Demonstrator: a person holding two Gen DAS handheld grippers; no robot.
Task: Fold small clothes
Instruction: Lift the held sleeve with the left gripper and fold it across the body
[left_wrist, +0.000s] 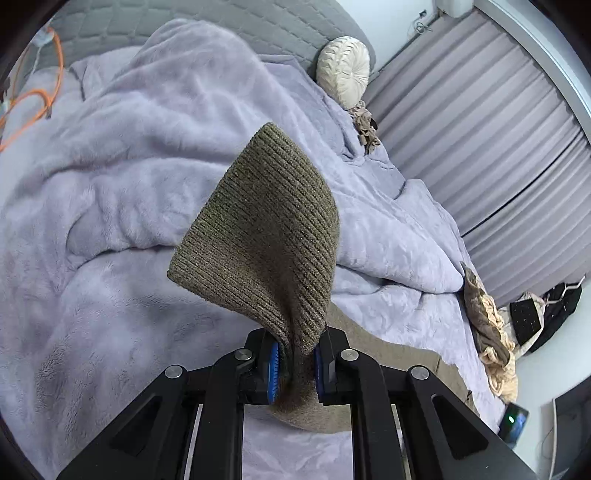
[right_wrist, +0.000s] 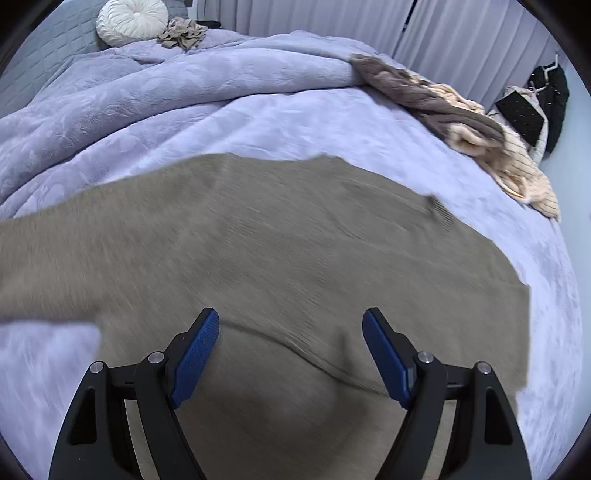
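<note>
My left gripper (left_wrist: 295, 363) clenches a lifted corner of the knit (left_wrist: 266, 236); my right gripper (right_wrist: 290, 354) hovers spread above it. Folding looks barely begun.

The olive-brown ribbed knit garment (right_wrist: 258, 258) lies spread across the lower centre, on the lavender plush blanket (right_wrist: 258, 110). A round cream pleated cushion (right_wrist: 131, 20) sits upper left – a brown-and-cream clothes heap (right_wrist: 461, 122) upper right, at the bed's edge.
</note>
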